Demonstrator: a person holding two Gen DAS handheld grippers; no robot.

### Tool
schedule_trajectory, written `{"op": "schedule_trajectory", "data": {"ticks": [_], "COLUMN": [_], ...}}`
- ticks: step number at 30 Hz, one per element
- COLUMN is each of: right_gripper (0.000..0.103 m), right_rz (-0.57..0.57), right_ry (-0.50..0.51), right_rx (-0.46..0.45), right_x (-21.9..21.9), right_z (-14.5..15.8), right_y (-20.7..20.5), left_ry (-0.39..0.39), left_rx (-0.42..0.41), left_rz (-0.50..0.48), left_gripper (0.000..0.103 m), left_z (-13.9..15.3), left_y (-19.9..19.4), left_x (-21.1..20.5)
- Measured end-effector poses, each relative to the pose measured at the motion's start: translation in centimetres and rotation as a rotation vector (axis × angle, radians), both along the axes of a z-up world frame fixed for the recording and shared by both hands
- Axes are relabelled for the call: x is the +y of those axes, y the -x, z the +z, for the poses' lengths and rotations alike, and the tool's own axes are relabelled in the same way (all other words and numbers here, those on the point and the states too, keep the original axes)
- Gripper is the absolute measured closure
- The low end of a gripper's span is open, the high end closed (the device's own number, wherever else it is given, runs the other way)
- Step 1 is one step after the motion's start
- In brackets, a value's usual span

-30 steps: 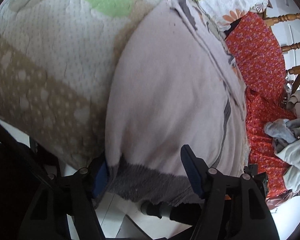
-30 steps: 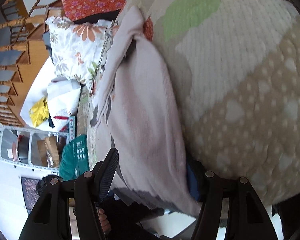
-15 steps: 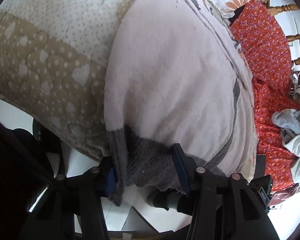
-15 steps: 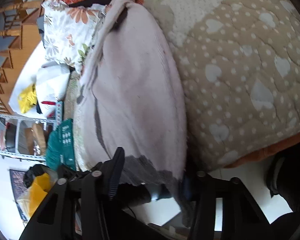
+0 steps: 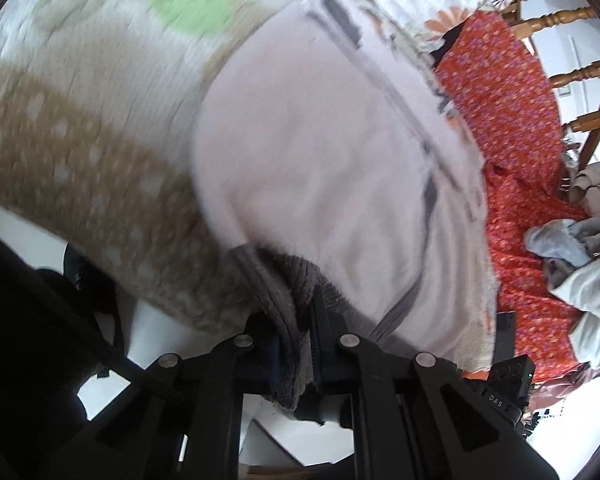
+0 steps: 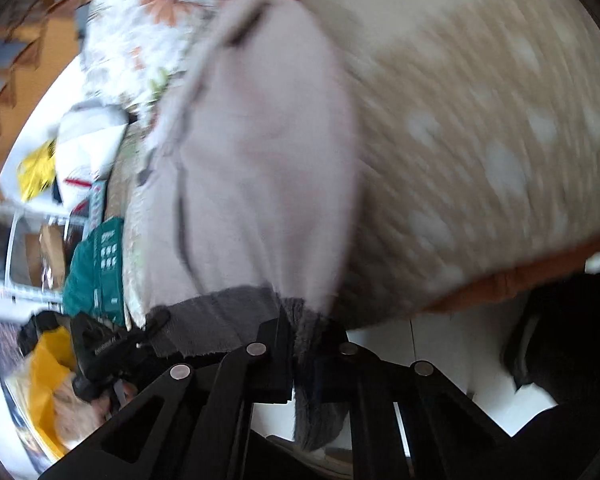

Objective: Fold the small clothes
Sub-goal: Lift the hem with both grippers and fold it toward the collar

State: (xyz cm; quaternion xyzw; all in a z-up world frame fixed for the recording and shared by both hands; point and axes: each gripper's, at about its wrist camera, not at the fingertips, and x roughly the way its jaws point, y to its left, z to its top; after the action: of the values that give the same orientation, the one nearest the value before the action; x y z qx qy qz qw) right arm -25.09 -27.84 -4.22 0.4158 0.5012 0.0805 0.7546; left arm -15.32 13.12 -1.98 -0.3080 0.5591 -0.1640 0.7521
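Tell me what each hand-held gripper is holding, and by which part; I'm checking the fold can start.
Both are shut on the pale pink sweater: the left hand-held gripper and the right hand-held gripper each pinch its grey ribbed hem, at opposite corners.

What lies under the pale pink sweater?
The sweater lies on a quilted bedspread, tan with pale dots, visible alongside it. Whatever sits directly beneath the sweater is covered.

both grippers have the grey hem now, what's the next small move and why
Probably lift both corners and carry the hem toward the far end. The left gripper and right gripper are each shut on the grey hem of the pale sweater, which lies flat on the quilt, so it looks ready to fold.
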Motion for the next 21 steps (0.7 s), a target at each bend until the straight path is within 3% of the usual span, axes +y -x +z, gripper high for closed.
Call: {"op": "schedule_trajectory", "data": {"ticks": [5, 11, 15, 21], "right_gripper": [0.096, 0.096, 0.096, 0.095], "right_rz": [0.077, 0.06, 0.024, 0.024], "right_ry": [0.074, 0.169, 0.194, 0.213], "right_rx": [-0.146, -0.281, -0.264, -0.216], "right_x": [-0.4, -2.2, -3.0, -4.0], "right_z": [6.7, 13.2, 13.1, 10.2], "right_y": [-4.6, -14.2, -20.9, -27.7], "left_ry": [0.027, -0.064, -0.089, -0.109], "left_rx": [-0.091, -0.27, -0.276, -0.239], "left_rz": [0.003, 0.01, 0.007, 0.016], "left_gripper": [0.093, 0.093, 0.093, 0.092], "left_z": [4.7, 10.8, 10.8, 7.6], "left_y": [-6.0, -16.8, -23.7, -29.0], "left_x": [-0.8, -3.8, -5.7, -6.9]}}
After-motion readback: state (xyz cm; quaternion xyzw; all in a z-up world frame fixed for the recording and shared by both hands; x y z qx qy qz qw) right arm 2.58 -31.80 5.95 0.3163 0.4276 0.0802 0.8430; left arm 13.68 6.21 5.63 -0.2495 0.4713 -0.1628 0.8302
